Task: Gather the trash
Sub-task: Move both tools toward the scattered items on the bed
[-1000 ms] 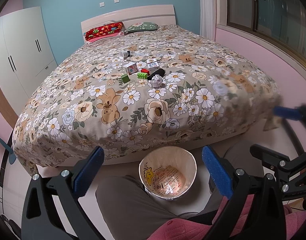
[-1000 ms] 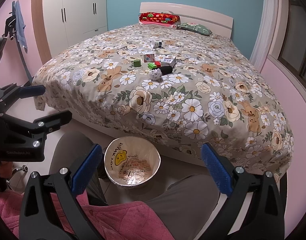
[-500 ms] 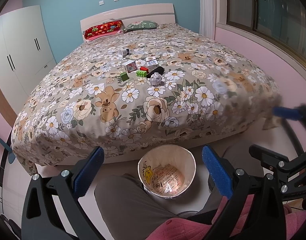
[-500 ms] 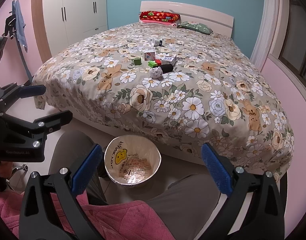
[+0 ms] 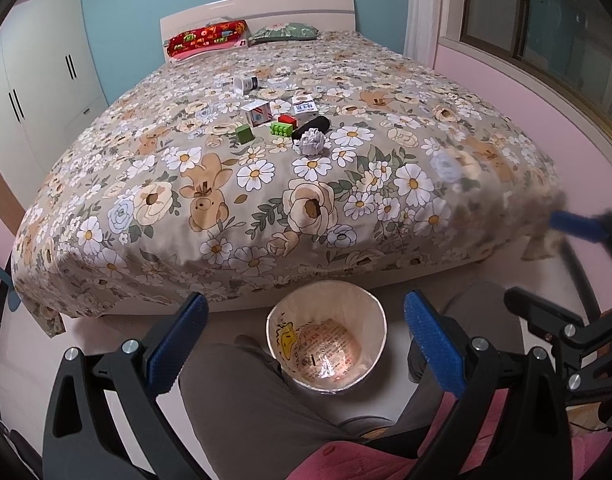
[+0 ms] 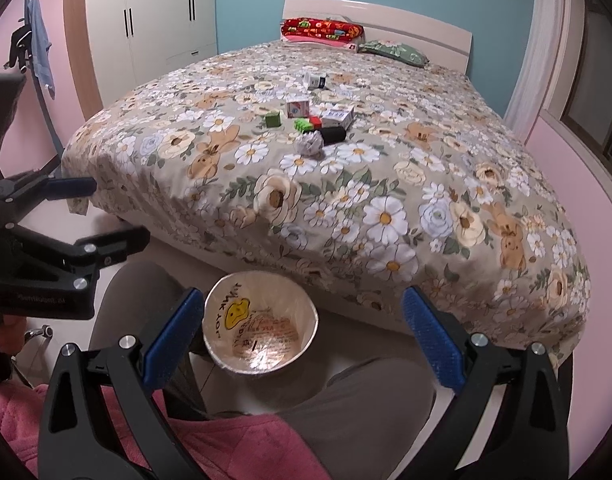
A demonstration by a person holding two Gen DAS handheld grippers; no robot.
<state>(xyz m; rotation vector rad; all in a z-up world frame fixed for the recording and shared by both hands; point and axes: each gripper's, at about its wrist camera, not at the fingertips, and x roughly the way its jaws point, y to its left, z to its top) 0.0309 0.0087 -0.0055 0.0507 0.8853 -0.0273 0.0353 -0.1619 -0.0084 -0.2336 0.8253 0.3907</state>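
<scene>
A bed (image 5: 289,184) covered by a floral quilt fills most of both views, with a red pillow (image 5: 205,38) and a green pillow (image 5: 285,33) laid at the far headboard. A white wardrobe (image 6: 161,20) is seen against the far left wall. A lined waste bin (image 5: 380,328) is placed on the floor at the near edge of the bed, between the person's knees (image 5: 241,392). The left gripper (image 5: 301,344) is held with its jaws spread wide and nothing between them; the right gripper (image 6: 301,340) is likewise spread and empty. Small items are clustered mid-bed, well apart from both grippers: a crumpled paper ball (image 5: 312,142) nearest, touching a black object (image 5: 316,125), with green blocks (image 5: 281,129), small boxes (image 5: 257,112) and a white bottle (image 5: 245,83) farther back.
</scene>
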